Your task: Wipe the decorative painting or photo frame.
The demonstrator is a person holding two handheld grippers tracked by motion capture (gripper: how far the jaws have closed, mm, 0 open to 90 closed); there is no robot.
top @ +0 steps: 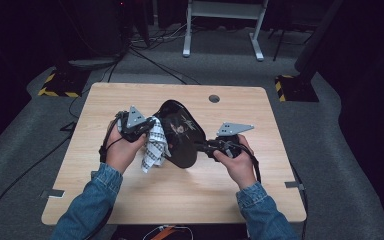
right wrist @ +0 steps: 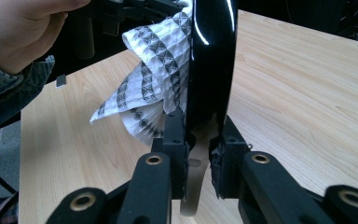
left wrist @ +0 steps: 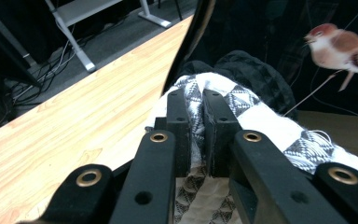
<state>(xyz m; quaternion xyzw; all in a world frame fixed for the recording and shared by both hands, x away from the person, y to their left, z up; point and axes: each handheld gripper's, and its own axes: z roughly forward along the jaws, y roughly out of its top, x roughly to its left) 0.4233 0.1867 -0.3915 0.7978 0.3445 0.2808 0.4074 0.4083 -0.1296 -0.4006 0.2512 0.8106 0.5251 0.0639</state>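
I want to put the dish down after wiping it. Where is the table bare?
Bare wood runs along the table's near edge between the sleeves, across the far strip by the round hole, and at the right side. The middle is crowded: left gripper with the cloth, black dish, right gripper.

Room dim; surroundings in high view fell to near black. Light came from above and fell mainly on the table (top: 130, 200), which read evenly bright with soft, faint shadows under the hands. High view was soft, low in detail. Glare streaked the glossy black plate (right wrist: 209, 56) in the right gripper view. In the left gripper view the near jaws were slightly blurred, the cloth (left wrist: 270, 126) sharp, the background dark. Straight edges bowed toward frame corners.
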